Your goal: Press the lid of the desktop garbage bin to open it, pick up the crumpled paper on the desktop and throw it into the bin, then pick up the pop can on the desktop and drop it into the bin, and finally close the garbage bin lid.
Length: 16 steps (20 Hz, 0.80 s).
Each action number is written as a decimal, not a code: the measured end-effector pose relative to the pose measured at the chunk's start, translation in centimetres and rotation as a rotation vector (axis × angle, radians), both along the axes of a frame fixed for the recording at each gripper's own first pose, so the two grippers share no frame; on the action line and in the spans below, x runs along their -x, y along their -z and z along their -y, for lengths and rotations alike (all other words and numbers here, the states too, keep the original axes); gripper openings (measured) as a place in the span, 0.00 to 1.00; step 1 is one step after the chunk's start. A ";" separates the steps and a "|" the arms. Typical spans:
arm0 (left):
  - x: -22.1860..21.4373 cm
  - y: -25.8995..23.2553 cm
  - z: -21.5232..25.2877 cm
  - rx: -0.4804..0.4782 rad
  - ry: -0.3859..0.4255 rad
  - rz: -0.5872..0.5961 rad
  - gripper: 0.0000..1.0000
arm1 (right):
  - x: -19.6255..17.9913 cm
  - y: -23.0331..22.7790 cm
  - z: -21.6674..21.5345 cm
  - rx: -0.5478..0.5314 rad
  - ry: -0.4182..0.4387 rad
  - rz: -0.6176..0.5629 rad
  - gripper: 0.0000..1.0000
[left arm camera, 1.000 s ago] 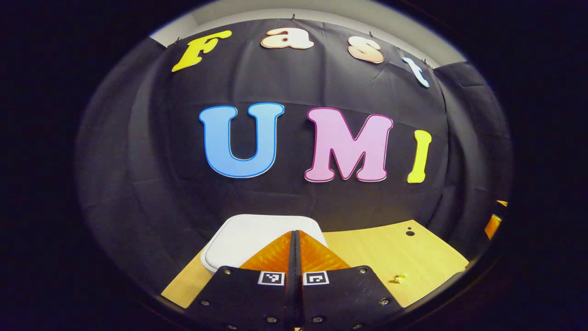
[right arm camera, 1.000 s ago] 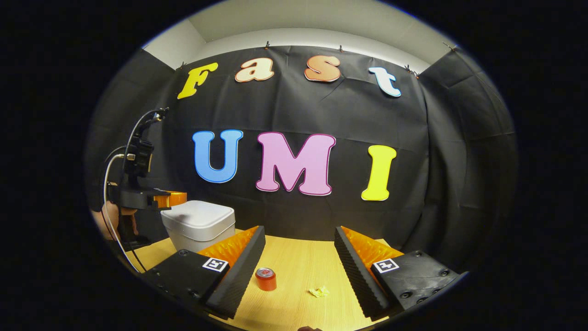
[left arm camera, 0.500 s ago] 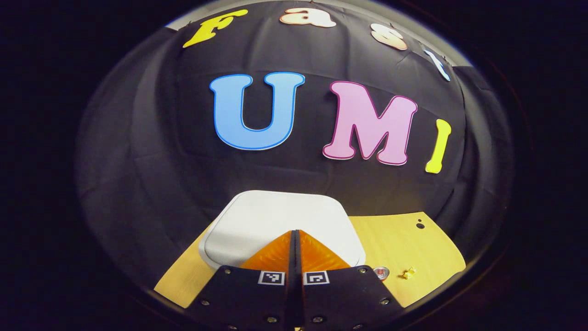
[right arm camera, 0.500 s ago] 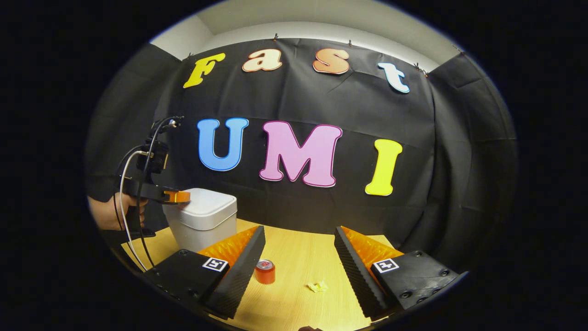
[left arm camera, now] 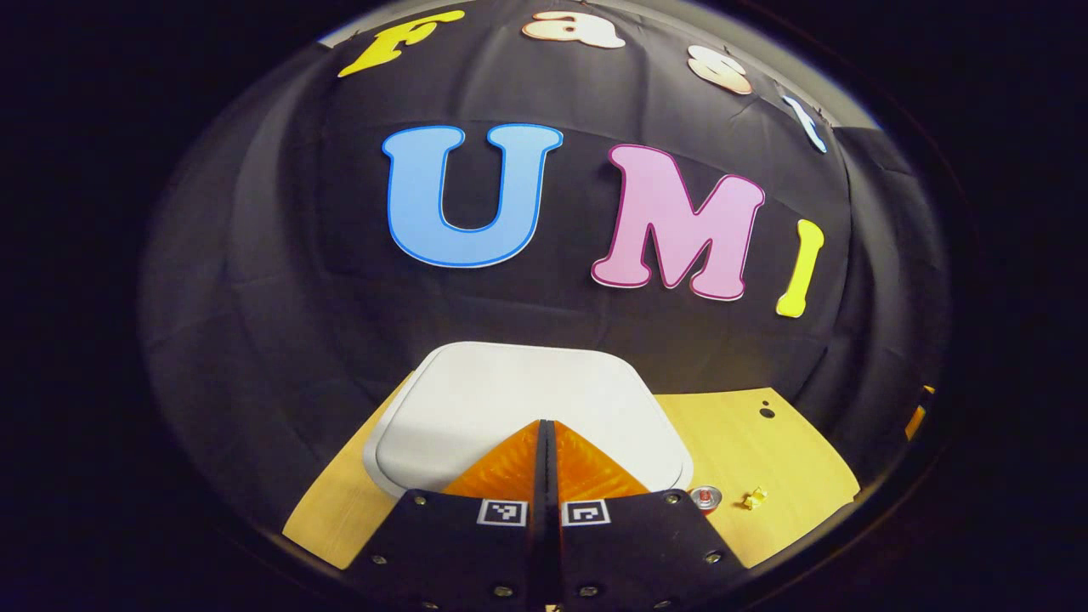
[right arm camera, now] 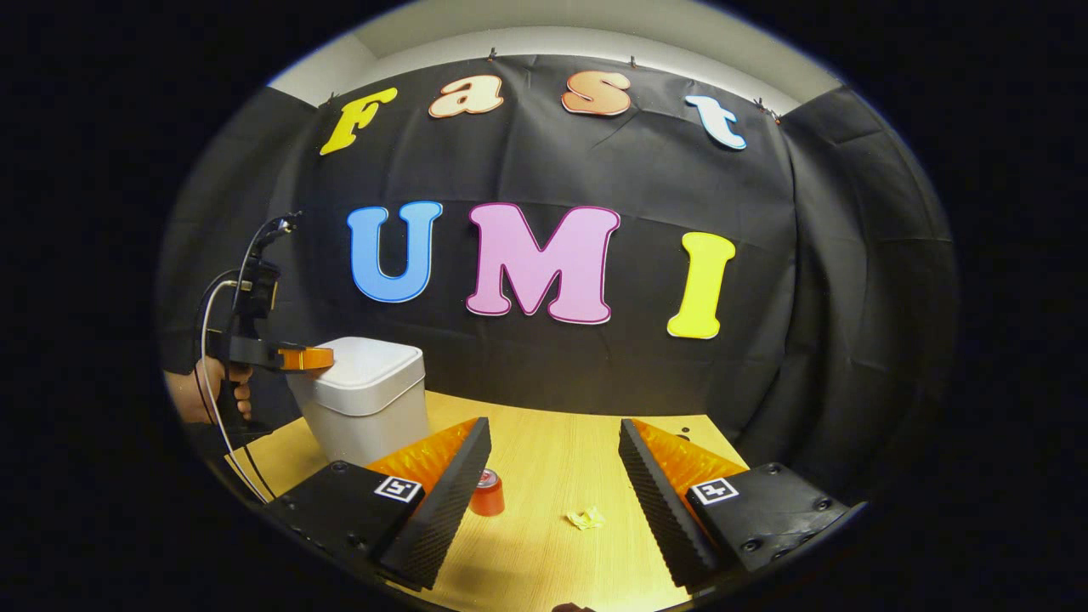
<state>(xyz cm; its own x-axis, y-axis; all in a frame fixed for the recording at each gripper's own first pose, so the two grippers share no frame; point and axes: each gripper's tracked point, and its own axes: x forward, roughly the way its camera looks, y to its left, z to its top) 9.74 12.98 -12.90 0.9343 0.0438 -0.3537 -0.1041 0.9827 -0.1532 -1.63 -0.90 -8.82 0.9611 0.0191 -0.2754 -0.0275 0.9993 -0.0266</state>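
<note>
A white desktop bin (right arm camera: 364, 399) stands at the left of the wooden table, its lid (left arm camera: 527, 408) down. My left gripper (left arm camera: 545, 429) is shut with nothing in it, its tips resting at the near edge of the lid; the right gripper view has it (right arm camera: 319, 358) coming in from the left, held by a hand. A red pop can (right arm camera: 488, 495) stands upright by the inner edge of my right gripper's left finger. The yellowish crumpled paper (right arm camera: 586, 518) lies between that gripper's fingers, farther off. My right gripper (right arm camera: 552, 442) hovers open above the table.
In the left gripper view the can (left arm camera: 705, 496) and the paper (left arm camera: 753, 497) lie to the right of the bin. A small dark hole (left arm camera: 767, 412) marks the wooden table (left arm camera: 748, 450) near the back. Black cloth walls close the booth behind and at both sides.
My left gripper has come down and forward onto the near edge of the bin lid, staying shut. The right gripper has drifted slightly; the can and paper lie where they were.
</note>
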 end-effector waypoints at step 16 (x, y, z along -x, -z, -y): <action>0.2 -12.2 1.1 -0.131 -0.019 0.272 0.01 | -1.1 -0.9 0.1 0.004 -0.004 0.018 0.98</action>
